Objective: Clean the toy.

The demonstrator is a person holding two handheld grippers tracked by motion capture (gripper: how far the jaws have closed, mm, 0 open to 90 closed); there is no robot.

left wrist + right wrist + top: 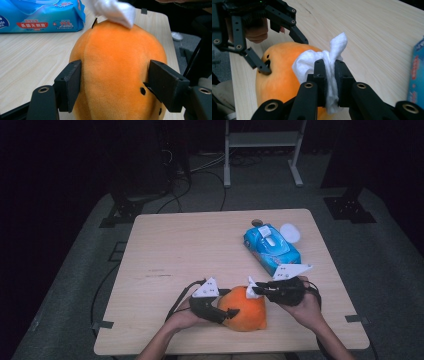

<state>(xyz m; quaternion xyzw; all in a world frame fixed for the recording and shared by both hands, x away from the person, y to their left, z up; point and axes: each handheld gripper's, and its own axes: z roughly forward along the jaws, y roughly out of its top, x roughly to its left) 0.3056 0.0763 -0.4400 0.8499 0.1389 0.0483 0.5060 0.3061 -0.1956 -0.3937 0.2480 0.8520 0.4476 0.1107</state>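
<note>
Left gripper (227,312) clamped across orange plush toy (246,309), pads pressed into both flanks, steadying it at near edge of table (175,245). Right gripper (253,290) shut on wad of white wipe (329,67), wipe touching toy's top. Blue wipes pack (272,248) lying well apart, farther back. Judged mid-step: wiping toy's surface. Next move calls for dragging wipe across plush under light pressure, with left hold kept firm so toy neither rolls nor slips.

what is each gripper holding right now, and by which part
The left gripper clamps the orange plush toy across its two sides. The right gripper pinches a white wipe at its bunched middle, resting on the toy's top.
</note>
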